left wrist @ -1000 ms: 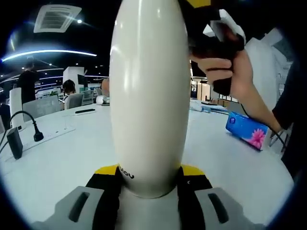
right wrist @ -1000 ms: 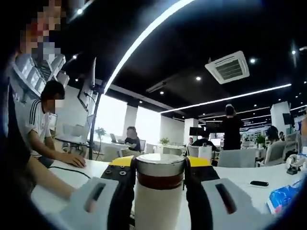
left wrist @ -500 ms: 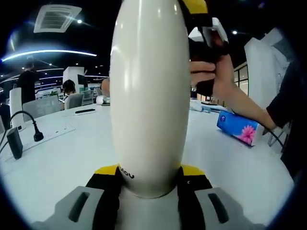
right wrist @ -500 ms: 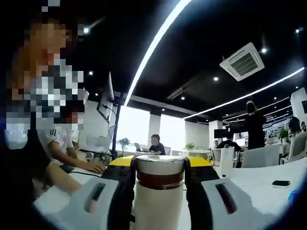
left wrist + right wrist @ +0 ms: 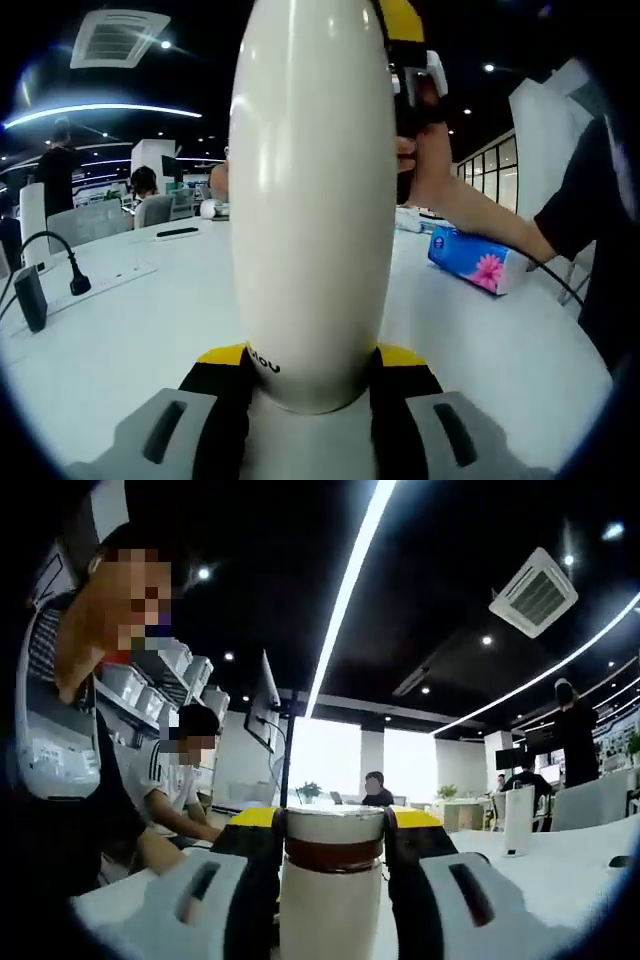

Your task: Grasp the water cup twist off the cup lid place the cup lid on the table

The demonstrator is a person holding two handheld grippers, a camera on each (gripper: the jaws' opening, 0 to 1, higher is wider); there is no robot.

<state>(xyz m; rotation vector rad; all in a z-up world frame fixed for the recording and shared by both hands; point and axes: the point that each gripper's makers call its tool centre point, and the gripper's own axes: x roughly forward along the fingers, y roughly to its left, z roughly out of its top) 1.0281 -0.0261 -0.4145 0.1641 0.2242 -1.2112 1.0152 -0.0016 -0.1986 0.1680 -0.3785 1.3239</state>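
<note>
In the left gripper view, the left hand-held gripper [image 5: 312,375] is clamped on the water cup [image 5: 312,190], a tall, glossy cream-white cylinder with a rounded, swelling profile and small dark lettering near its base; the yellow-and-black jaws press against both sides of its lower end, with grey plastic housings below them. The cup rises up the middle of the view above the smooth white counter [image 5: 120,330]. To the cup's right, a person's hand [image 5: 425,165] grips the black handle of the other hand-held gripper up beside the top of the cup. On the counter lie a blue soft pack with a pink flower print [image 5: 470,262], a white power strip with a black plug and cable [image 5: 75,280], and a small flat dark object [image 5: 178,232]. In the right gripper view, the right hand-held gripper [image 5: 333,830] is closed around the cup lid [image 5: 333,838], a cylindrical cap with a pale matte top and a reddish-brown band, sitting on the cream body below. A seated person in a white shirt [image 5: 175,780] leans at the counter's far side.
</note>
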